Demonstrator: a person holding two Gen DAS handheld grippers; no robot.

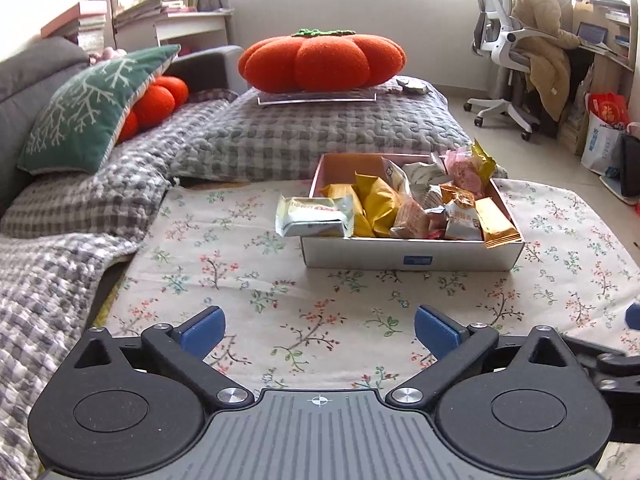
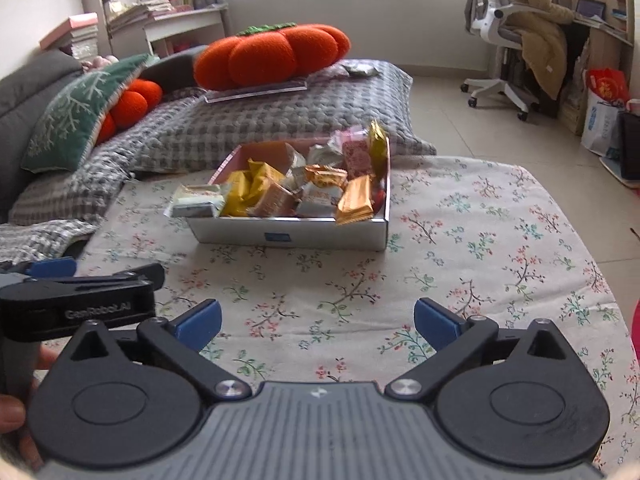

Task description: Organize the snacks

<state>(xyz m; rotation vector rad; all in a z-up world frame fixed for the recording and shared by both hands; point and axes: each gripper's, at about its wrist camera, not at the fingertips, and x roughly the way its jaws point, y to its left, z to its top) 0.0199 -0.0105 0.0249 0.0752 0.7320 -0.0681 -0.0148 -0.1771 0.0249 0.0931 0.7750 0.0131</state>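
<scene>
- One rectangular cardboard box (image 1: 408,258) of crinkly foil snack packets (image 1: 376,204) on floral-cloth tabletop (image 1: 240,280)
- Left tool (image 1: 319,330), right tool (image 2: 318,326): both spread, empty

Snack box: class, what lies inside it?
The box holds heaped wrapped snacks: yellow packets, a gold bar, a pink pack. Its floor and lower snacks are covered.
</scene>
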